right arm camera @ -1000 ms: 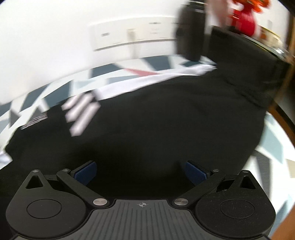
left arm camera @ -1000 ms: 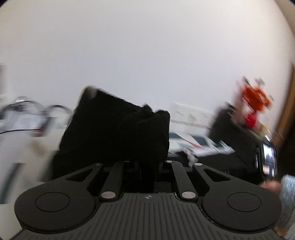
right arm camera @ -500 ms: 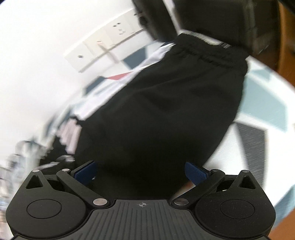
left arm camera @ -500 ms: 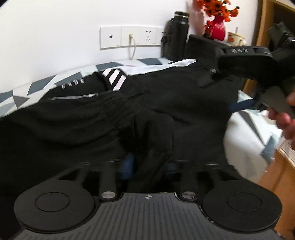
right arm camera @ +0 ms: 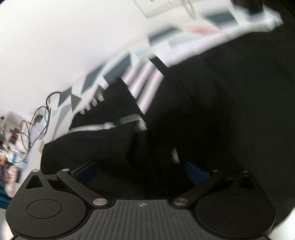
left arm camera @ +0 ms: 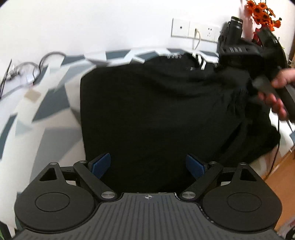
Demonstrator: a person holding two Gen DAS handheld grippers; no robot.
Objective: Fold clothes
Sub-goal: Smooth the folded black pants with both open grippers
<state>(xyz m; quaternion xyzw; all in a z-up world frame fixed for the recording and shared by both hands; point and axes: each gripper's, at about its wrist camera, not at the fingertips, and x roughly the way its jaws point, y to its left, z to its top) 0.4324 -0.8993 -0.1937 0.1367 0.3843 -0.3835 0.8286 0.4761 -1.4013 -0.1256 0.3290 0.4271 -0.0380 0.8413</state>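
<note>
Bed [left arm camera: 42, 103], covered in a white, grey and blue geometric print, carries the black garment [left arm camera: 156, 114], which lies spread across its middle, reaching from the wall-side edge to the near edge.

Left gripper [left arm camera: 148, 165]: jaws wide apart, having just been opening; the blue pads [left arm camera: 101, 164] hang over the garment's near part with nothing pinched between them.

Right gripper [right arm camera: 141, 172]: jaws wide apart, having just been closing slightly; black cloth lies under and between the pads [right arm camera: 195, 174], with no pinch visible.

Markings: three white stripes [right arm camera: 145, 85] and small white lettering [right arm camera: 92, 104] on the garment, too blurred to read.

Left view alone shows the wall sockets [left arm camera: 195, 30], a dark bottle [left arm camera: 236, 27], orange flowers [left arm camera: 263, 13] and the person's right hand [left arm camera: 278, 92] on the other tool at the garment's right edge. Right view alone shows a white drawstring [right arm camera: 118, 123] and cables [right arm camera: 31, 129] past the bed's left corner
</note>
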